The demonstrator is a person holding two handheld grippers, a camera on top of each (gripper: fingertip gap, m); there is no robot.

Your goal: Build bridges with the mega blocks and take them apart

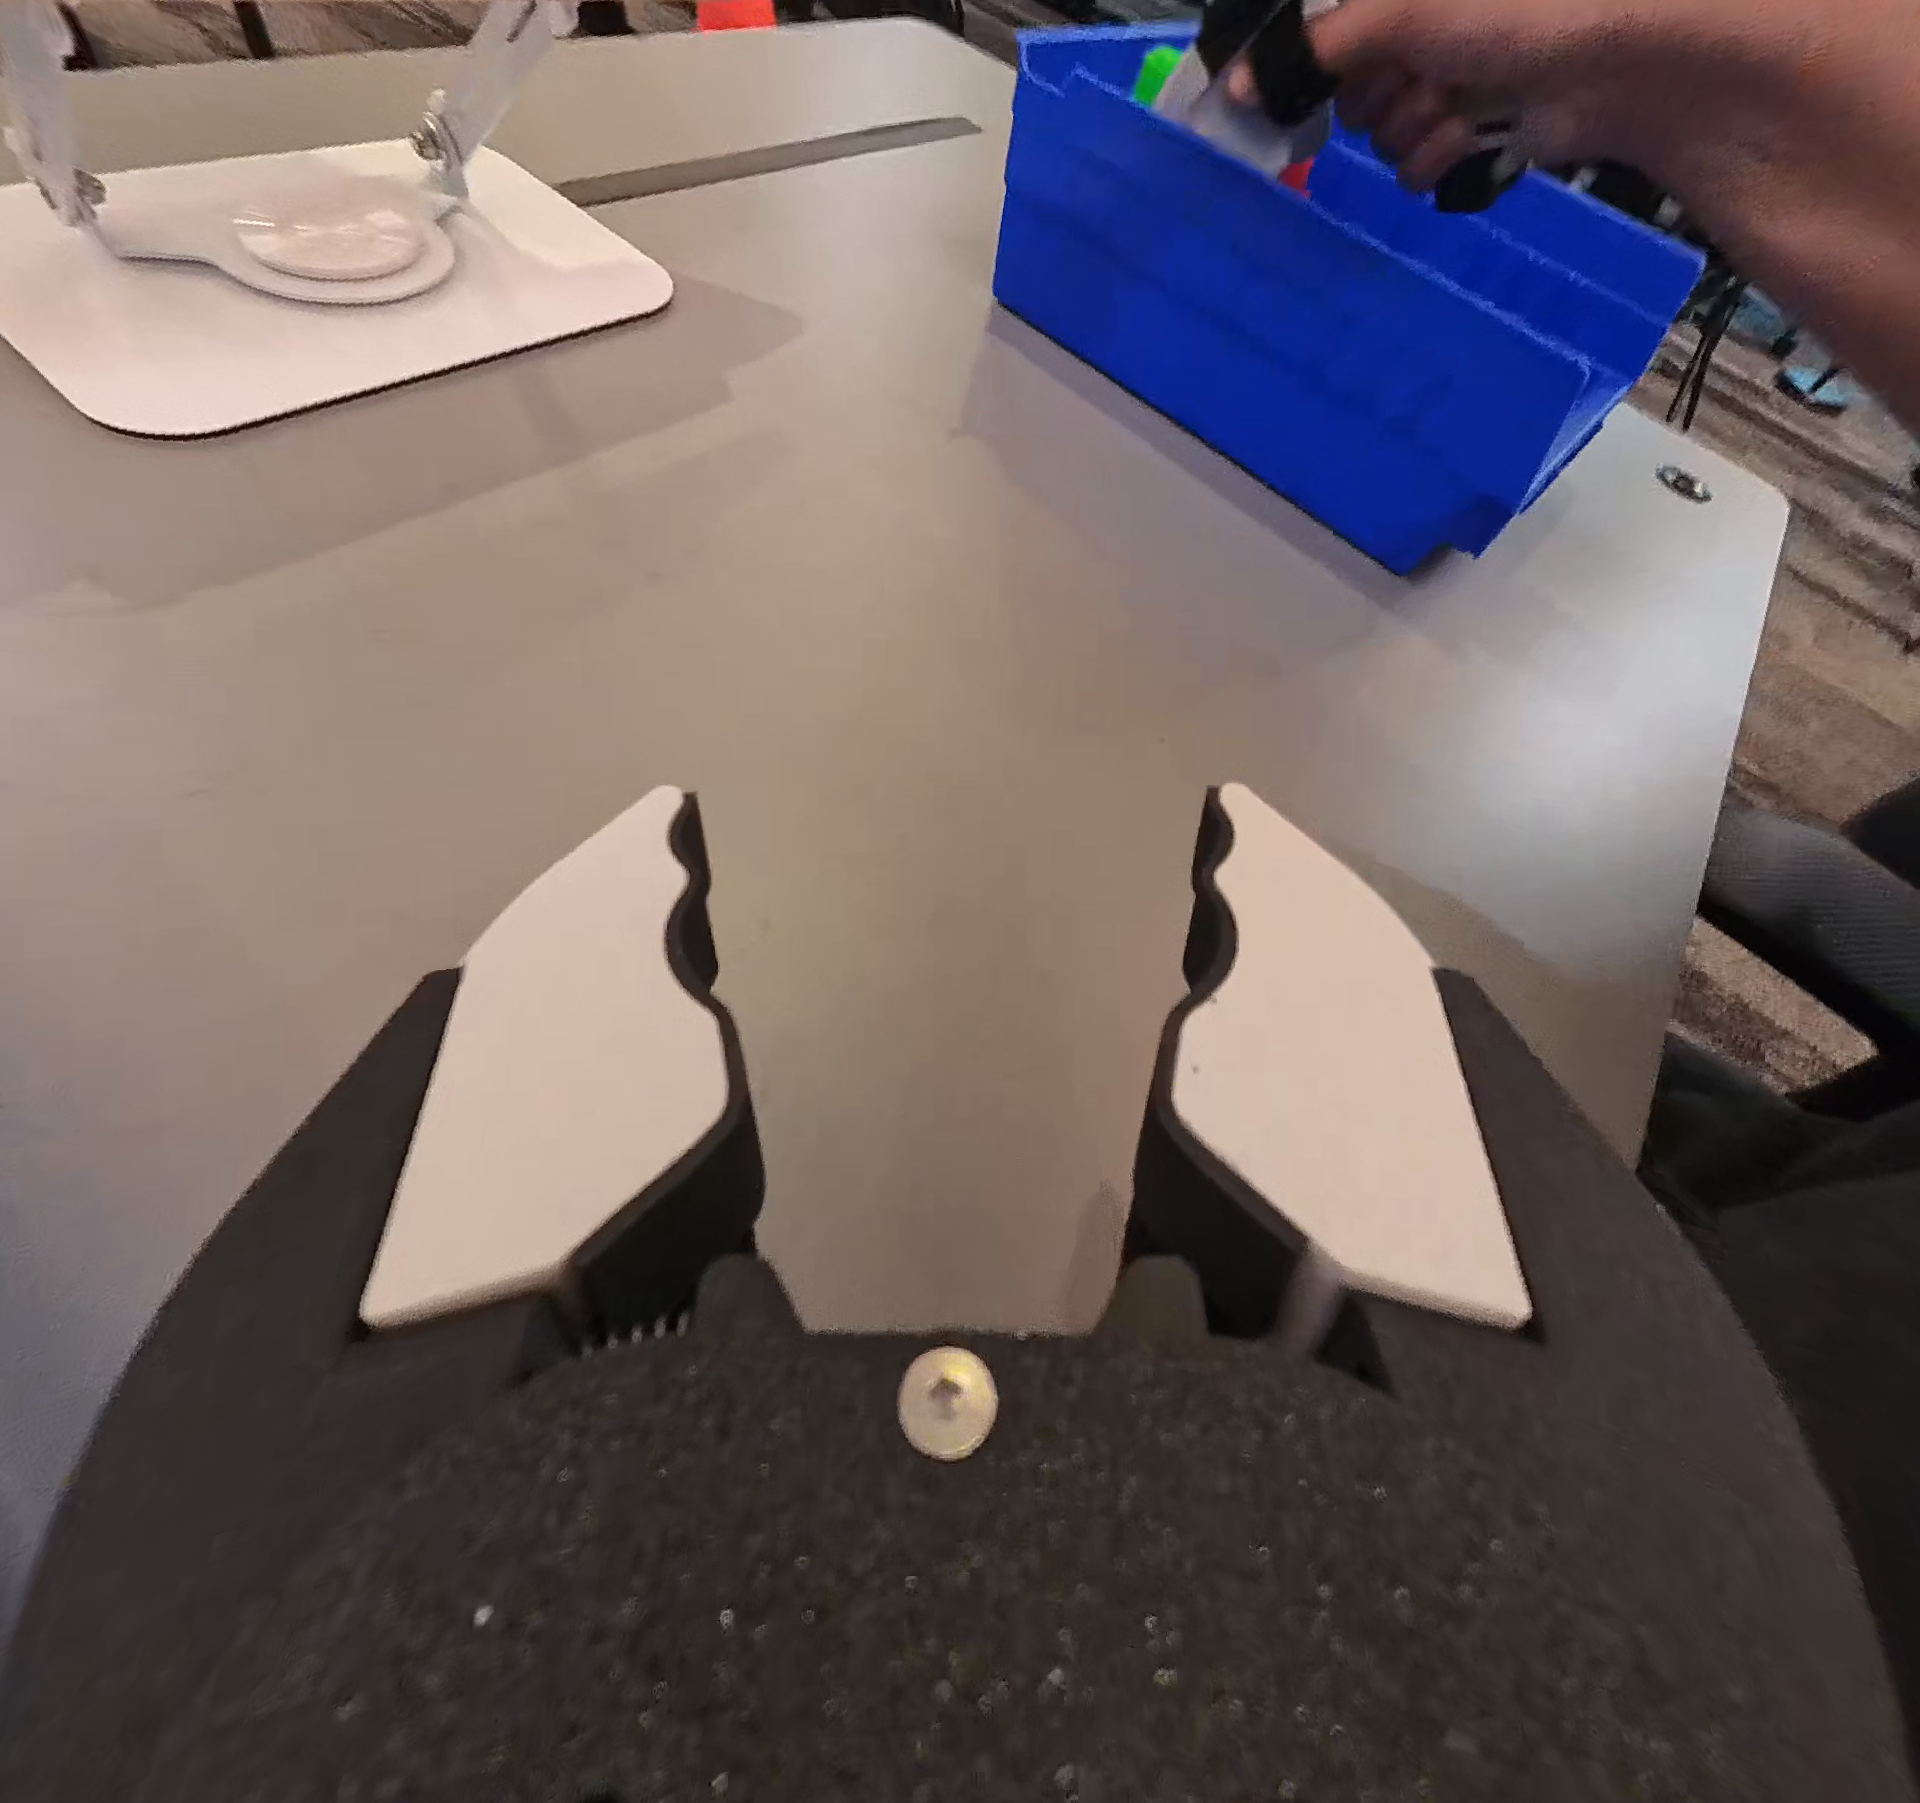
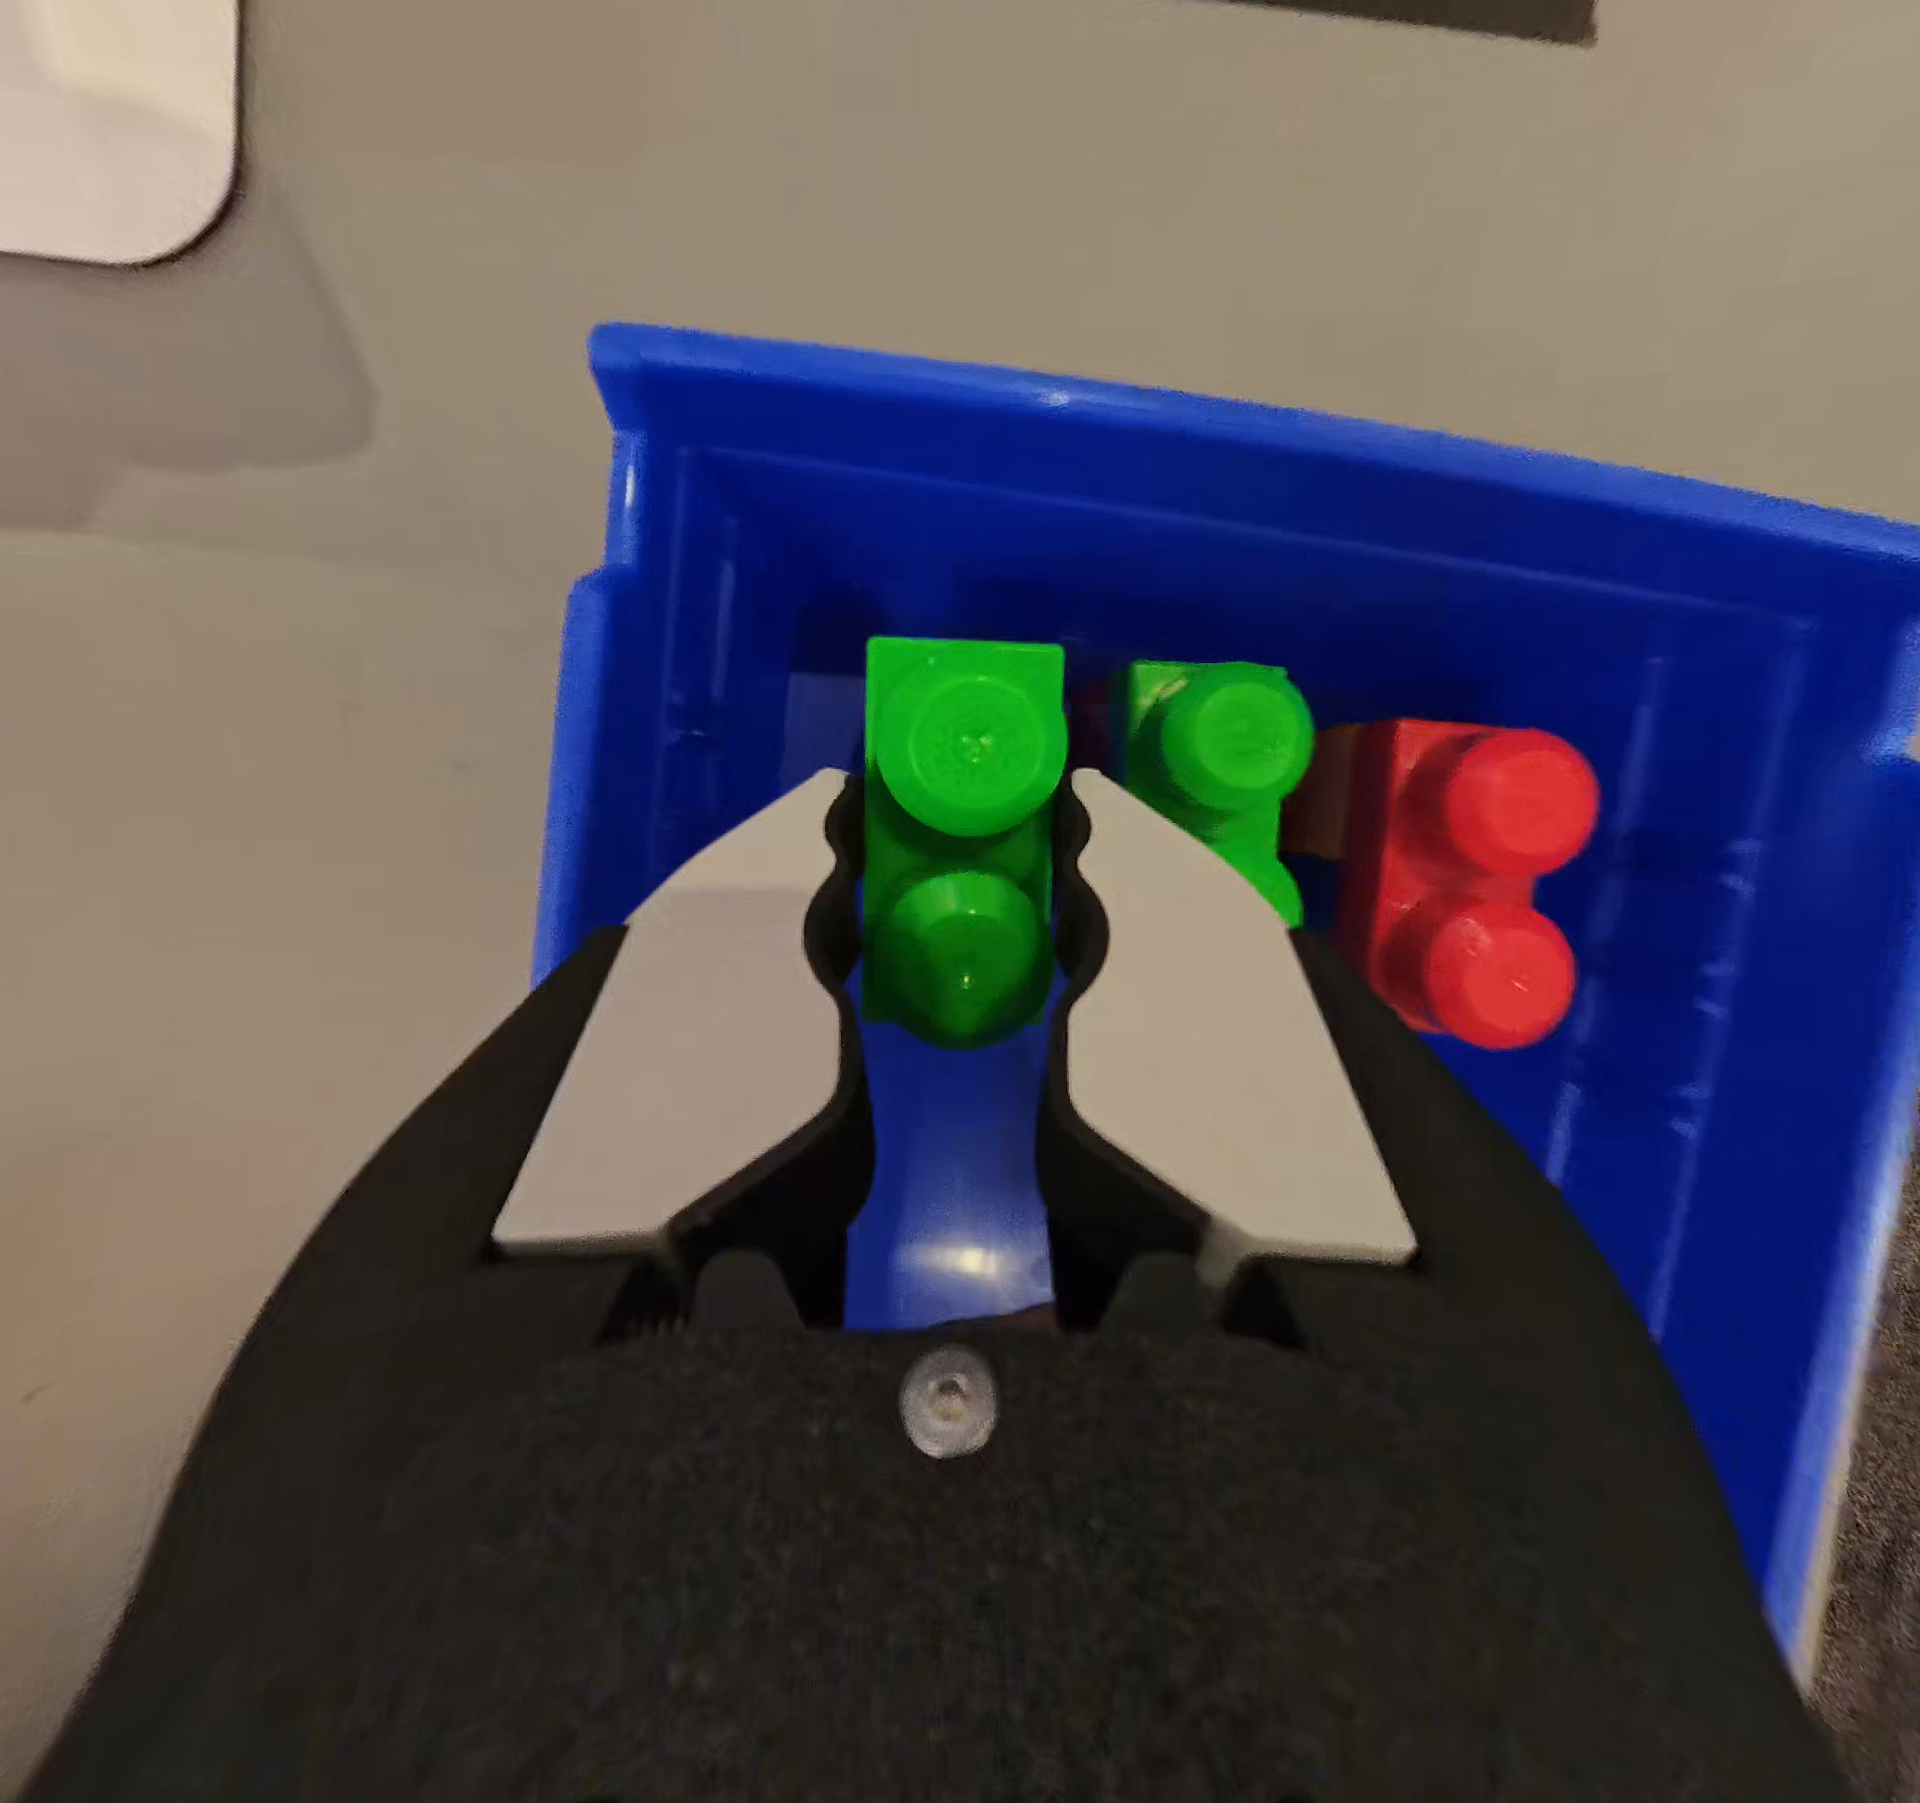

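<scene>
A green two-stud block [image 2: 961, 844] sits inside the blue bin [image 2: 1195, 486], clamped between the right gripper [image 2: 956, 797] fingers, with a second green block [image 2: 1216, 766] and a red block [image 2: 1455, 880] beside it. The left gripper [image 1: 951, 797] hovers over the bare grey table [image 1: 883, 558] with its fingers spread wide and nothing between them. The bin stands near the table's right edge, well apart from a white stand [image 1: 312, 299].

Table [image 1: 883, 527]: grey, smooth, rounded corners, glossy with soft reflections.
Strip [image 1: 769, 158]: dark, flat on the tabletop toward the far side.
Stand [image 1: 312, 299]: white, rounded base on the table's left, hinged arms rising to a pale shelf.
Floor [image 1: 1829, 610]: mottled grey-brown carpet right of the table.
Far room: dark desk legs, blurred.
</scene>
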